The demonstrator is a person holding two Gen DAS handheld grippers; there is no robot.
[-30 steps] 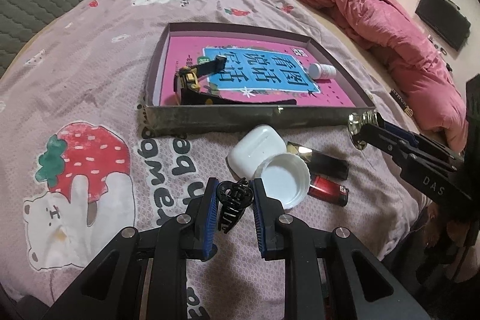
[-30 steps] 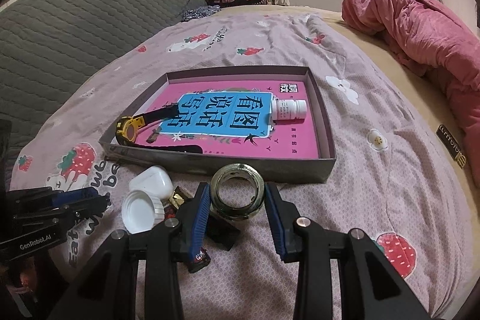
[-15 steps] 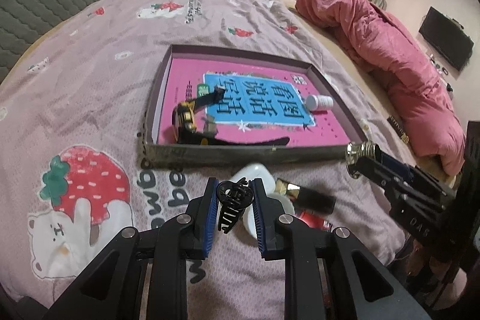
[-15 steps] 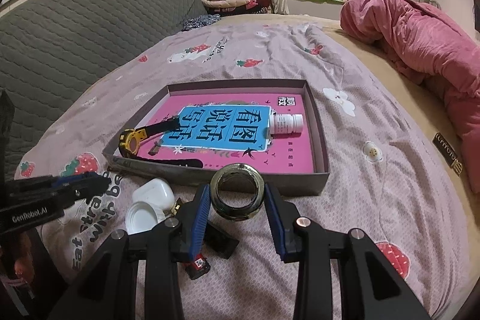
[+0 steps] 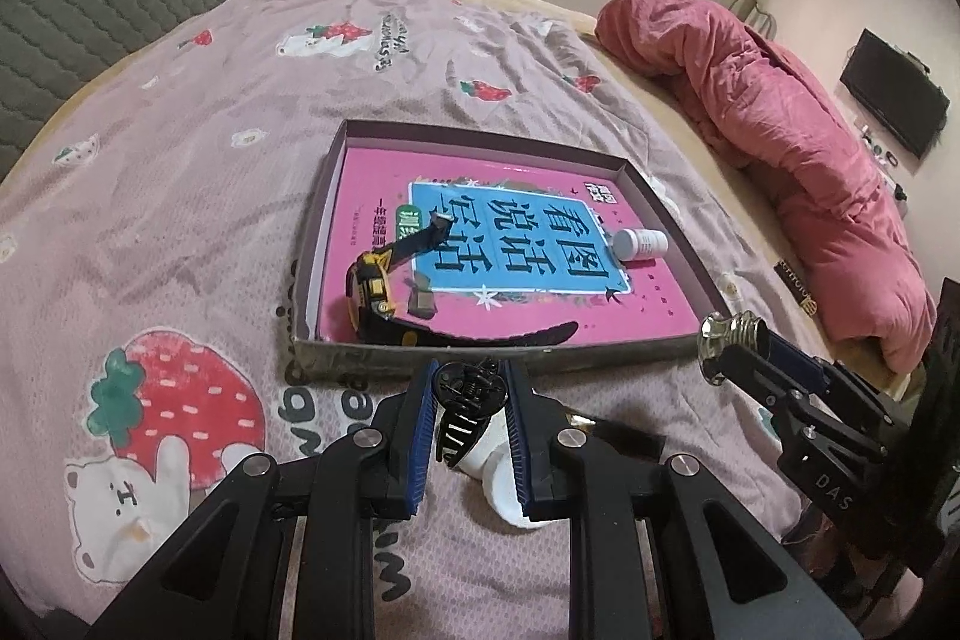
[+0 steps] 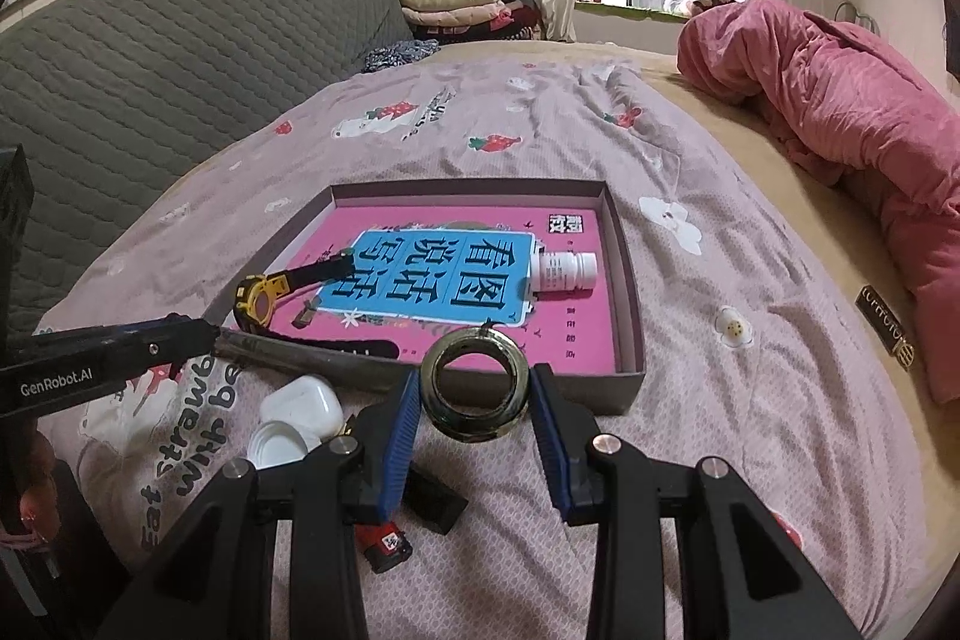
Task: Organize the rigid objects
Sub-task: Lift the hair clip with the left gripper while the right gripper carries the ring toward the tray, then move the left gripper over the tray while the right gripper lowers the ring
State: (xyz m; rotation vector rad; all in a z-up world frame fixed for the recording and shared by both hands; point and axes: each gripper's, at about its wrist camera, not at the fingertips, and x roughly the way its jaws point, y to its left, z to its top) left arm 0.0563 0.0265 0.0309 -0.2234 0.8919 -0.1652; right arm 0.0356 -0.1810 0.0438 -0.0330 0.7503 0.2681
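Note:
My left gripper (image 5: 469, 388) is shut on a black hair claw clip (image 5: 467, 409), held above the bedspread just in front of the shallow box (image 5: 498, 361). My right gripper (image 6: 474, 391) is shut on a shiny metal ring (image 6: 475, 385) near the box's front wall (image 6: 576, 391); the same ring (image 5: 729, 334) shows at the right of the left wrist view. Inside the box lie a pink book (image 5: 540, 244), a yellow and black watch (image 5: 375, 289) and a white pill bottle (image 6: 564, 271).
On the bedspread in front of the box lie a white earbud case (image 6: 300, 400), a white round lid (image 6: 279, 445), a red lighter (image 6: 384, 544) and a dark rectangular object (image 6: 435, 502). A pink quilt (image 5: 780, 124) is heaped along the right. A grey padded headboard (image 6: 150, 70) stands at left.
My left gripper has risen with the clip; the box now sits farther up in its view and the loose items below are partly hidden behind the fingers. The right gripper has barely moved.

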